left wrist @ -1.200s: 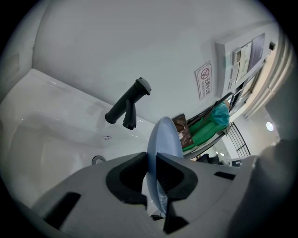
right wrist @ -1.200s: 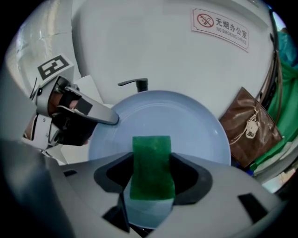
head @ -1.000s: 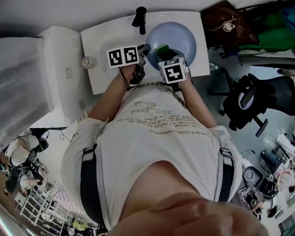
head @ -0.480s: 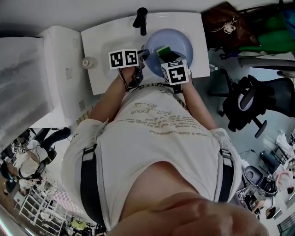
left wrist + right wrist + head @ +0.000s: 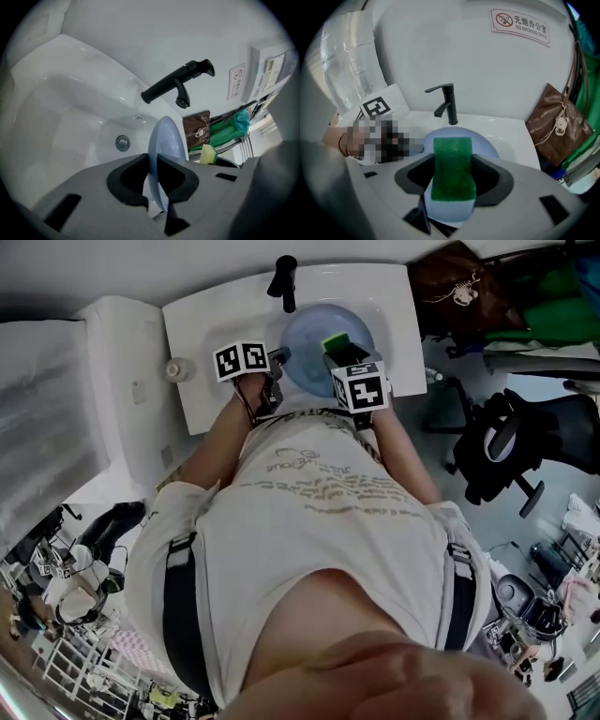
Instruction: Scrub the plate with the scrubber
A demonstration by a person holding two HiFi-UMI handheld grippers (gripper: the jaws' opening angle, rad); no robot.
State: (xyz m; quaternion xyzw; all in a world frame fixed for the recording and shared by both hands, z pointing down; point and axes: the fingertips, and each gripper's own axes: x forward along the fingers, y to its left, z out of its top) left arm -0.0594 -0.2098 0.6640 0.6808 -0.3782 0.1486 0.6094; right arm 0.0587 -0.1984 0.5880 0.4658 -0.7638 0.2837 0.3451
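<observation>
Left claw [image 5: 153, 161] and right claw [image 5: 453, 164] both clamped, angled downward.

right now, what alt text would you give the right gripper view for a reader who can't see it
The right hand-held gripper is shut on a green scrubber, held in front of a pale blue plate at a white sink. Behind stands a black tap, with a brown bag at the right.
</observation>
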